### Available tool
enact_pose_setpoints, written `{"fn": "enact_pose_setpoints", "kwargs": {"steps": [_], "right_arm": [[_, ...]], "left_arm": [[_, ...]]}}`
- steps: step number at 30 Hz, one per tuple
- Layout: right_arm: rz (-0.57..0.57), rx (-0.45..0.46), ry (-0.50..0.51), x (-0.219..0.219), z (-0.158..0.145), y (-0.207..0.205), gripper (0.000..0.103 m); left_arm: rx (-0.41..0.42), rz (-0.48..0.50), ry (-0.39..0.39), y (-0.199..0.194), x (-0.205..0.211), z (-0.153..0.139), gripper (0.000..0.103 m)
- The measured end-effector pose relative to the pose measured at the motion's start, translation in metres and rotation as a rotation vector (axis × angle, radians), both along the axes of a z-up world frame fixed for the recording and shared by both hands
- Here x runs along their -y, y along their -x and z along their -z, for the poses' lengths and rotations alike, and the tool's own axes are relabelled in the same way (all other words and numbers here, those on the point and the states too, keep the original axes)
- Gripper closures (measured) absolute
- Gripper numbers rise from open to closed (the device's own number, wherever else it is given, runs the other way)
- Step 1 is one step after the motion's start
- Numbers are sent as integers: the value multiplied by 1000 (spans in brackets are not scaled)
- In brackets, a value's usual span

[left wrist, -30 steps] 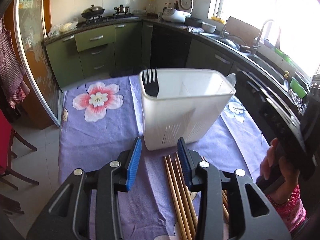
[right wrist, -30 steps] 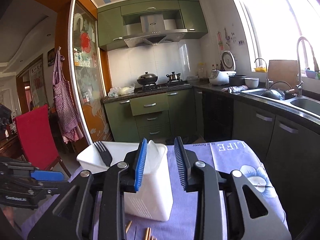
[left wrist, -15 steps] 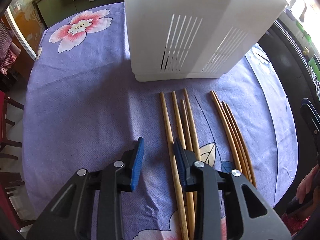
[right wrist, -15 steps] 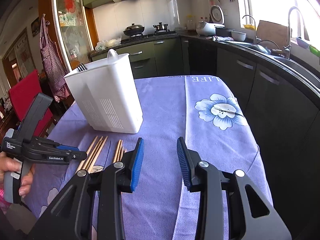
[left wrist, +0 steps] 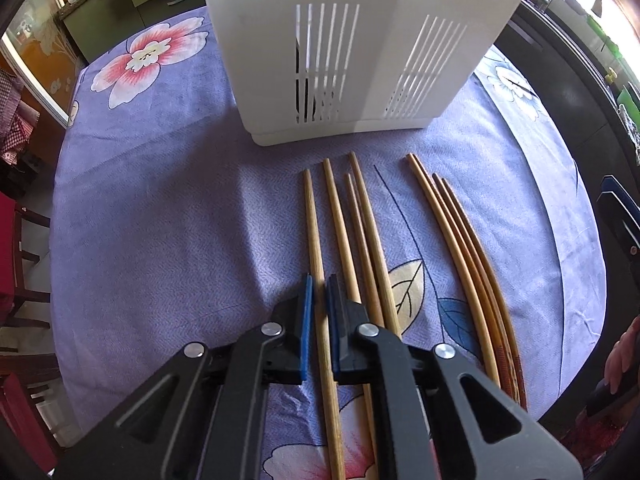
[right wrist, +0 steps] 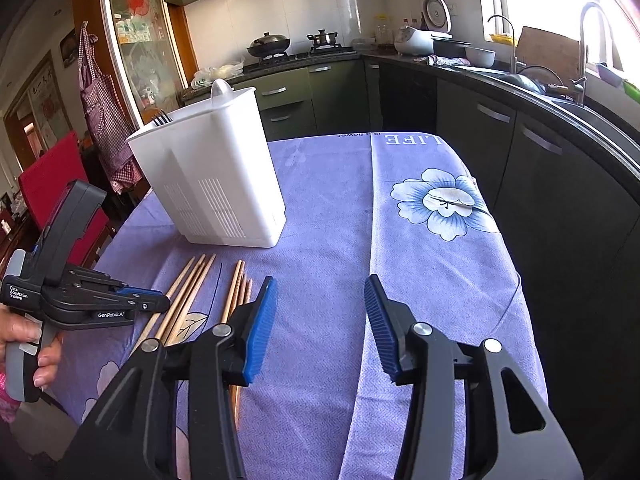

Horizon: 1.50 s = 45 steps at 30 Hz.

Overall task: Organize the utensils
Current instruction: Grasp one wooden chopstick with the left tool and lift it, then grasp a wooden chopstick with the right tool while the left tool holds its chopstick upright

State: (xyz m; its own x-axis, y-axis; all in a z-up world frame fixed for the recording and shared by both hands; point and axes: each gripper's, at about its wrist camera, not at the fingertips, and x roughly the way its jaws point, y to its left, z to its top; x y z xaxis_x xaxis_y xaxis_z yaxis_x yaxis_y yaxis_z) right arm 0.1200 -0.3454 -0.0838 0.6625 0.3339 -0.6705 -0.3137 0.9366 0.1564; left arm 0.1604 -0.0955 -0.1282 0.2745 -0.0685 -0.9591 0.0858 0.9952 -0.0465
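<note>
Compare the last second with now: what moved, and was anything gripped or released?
The left gripper dropped from facing the white slotted plastic utensil holder to the purple floral tablecloth and closed its jaws on the leftmost light wooden chopstick. The right gripper tilted down, jaws open and empty. Holder, black fork and the other chopsticks stayed put.

On the tablecloth (left wrist: 160,208), the utensil holder (left wrist: 352,48) stands at the top centre of the left wrist frame, with two groups of chopsticks lying below it: four chopsticks (left wrist: 360,224) at centre and a second bundle (left wrist: 464,236) to their right. The left gripper (left wrist: 318,284) sits at bottom centre, its jaws either side of the leftmost chopstick (left wrist: 314,224). In the right wrist frame the right gripper (right wrist: 320,312) is at lower centre above bare cloth, right of the chopsticks (holder at upper left, a fork (right wrist: 162,119) in it).
</note>
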Motion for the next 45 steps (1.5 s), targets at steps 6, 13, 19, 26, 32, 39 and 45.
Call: {"fn": "enact_pose_setpoints", "kwargs": {"steps": [6,13,19,26,32,39,45], "right_arm": [[-96,-112,26,-17,13,-10,59],[-197,-223,20,-47,37,-22,76],[-230,-289,16,-63,46,-36,82],[-240,-325,62,-78,55,-45,87],[-236,-316,131,-89,57,-47,87],[-241,-313,222,-110,57,-49,87],[-248,-335,244,-117,56,-56,87]], "left_arm": [[43,-11,12,7,-18,-14,96],[217,-30,-5,24,-35,-63,96],[285,-38,23,37,-45,-87,96],[356,-48,40,54,-50,-107,96],[397,-43,41,65,-52,-119,97],[416,-38,48,74,-53,-121,97],[420,-38,43,78,-55,-122,96]]}}
